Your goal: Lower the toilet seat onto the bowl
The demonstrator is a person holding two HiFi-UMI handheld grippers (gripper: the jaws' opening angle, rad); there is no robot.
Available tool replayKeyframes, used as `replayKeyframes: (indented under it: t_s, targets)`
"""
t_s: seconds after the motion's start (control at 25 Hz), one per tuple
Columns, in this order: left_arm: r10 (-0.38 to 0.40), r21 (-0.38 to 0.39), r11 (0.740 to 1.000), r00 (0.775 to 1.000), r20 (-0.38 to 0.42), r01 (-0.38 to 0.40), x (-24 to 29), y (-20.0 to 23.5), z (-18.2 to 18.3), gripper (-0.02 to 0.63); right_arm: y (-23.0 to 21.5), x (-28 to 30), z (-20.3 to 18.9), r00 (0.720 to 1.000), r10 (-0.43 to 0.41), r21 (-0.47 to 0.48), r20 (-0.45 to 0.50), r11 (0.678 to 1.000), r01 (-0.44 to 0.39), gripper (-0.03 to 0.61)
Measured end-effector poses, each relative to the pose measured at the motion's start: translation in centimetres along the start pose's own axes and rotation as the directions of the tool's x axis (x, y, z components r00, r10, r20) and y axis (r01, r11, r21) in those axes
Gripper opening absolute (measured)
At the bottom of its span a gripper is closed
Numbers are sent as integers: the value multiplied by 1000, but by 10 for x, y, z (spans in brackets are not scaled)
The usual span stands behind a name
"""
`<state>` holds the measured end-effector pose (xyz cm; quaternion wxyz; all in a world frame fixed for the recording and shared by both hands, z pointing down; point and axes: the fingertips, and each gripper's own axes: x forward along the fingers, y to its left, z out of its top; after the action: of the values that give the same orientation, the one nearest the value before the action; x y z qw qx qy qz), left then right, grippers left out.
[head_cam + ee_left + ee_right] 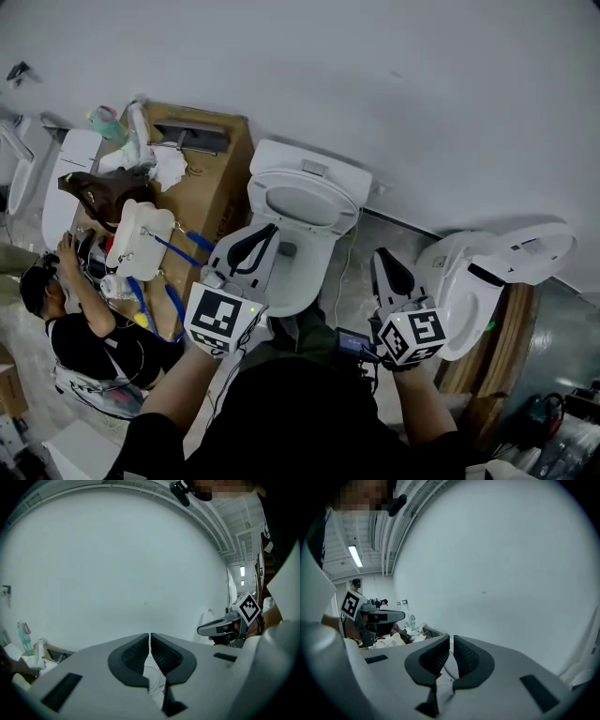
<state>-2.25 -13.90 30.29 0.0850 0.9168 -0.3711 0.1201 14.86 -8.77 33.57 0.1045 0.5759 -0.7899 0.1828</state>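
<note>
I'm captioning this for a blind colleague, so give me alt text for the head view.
Seen from above, the left gripper and right gripper, both shut and empty, point at a white toilet against a white wall. A second toilet stands at right; a cluttered cardboard box and a crouching person are at left.

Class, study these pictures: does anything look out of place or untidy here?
Yes: the brown cardboard box left of the white ceramic toilet is strewn with crumpled white paper and a loose white part, clutter rather than fixtures.

Left gripper and right gripper closed (jaws together), both forearms extended forward
</note>
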Motion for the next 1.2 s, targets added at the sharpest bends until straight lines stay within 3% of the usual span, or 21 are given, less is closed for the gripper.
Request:
replayKeyframes:
  t_s: [0.36, 0.52, 0.64, 0.68, 1.2]
  targets:
    - [75, 26, 997, 989, -130, -72, 70, 28, -32, 26, -46, 72, -19, 991, 40, -56, -125, 997, -47, 51]
    - [60, 33, 998, 979, -197, -54, 94, 30, -50, 29, -48, 94, -25, 985, 75, -107, -156, 990, -92, 68]
    - [20, 22, 1000, 963, -270, -15, 113, 28, -68, 142, -43, 113, -30, 974, 117, -152, -192, 977, -147, 117]
    - [17, 24, 1000, 957, -290, -10, 119, 29, -73, 152, -42, 120, -32, 970, 127, -170, -205, 972, -163, 120]
    - [69, 198, 980, 910, -409, 15, 188, 51, -111, 161, -46, 194, -78, 916, 171, -311, -364, 904, -292, 123]
